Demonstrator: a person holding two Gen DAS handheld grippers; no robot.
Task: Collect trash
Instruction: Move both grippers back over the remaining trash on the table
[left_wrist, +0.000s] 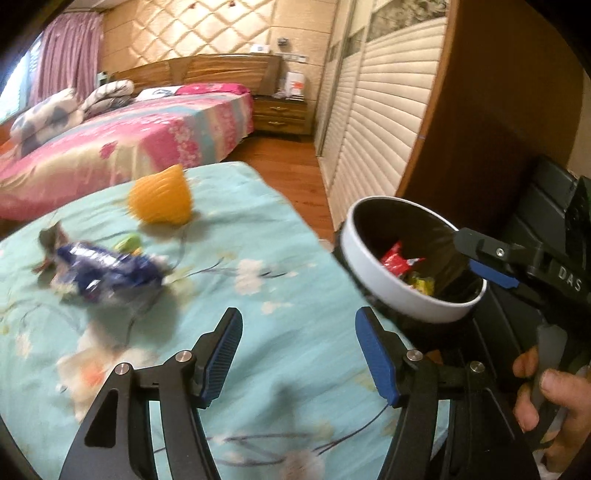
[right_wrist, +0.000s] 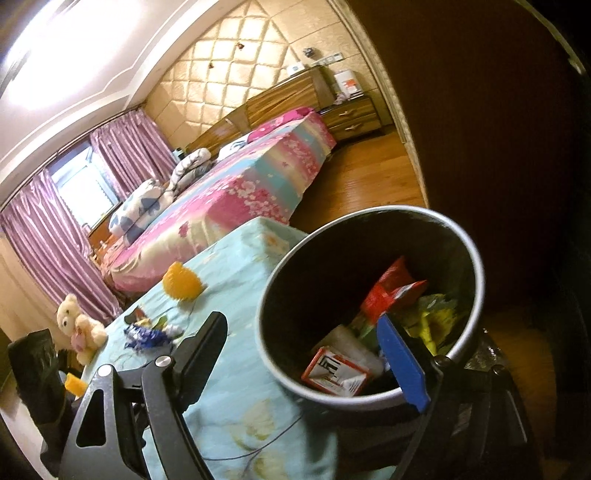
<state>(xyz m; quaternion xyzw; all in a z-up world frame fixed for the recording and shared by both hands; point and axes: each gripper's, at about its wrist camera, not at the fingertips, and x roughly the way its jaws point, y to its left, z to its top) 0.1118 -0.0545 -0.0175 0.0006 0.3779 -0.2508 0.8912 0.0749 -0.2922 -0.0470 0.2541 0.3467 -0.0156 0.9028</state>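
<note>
Turquoise bedspread (left_wrist: 258, 295) first, then the bin (left_wrist: 369, 288) off its right edge, wrappers already inside. Blue wrapper (left_wrist: 107, 269) lies ahead-left of the left gripper (left_wrist: 299, 354) — jaws wide, empty — long axis crosswise. Right gripper (right_wrist: 306, 350), apparently spread and empty, straddles the bin's rim.

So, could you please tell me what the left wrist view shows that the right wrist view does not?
Only the left wrist view shows the right gripper at the trash bin's rim and the person's hand. Only the right wrist view shows a teddy bear and a red-and-white carton inside the trash bin. Both show the orange ball and the blue wrapper.
</note>
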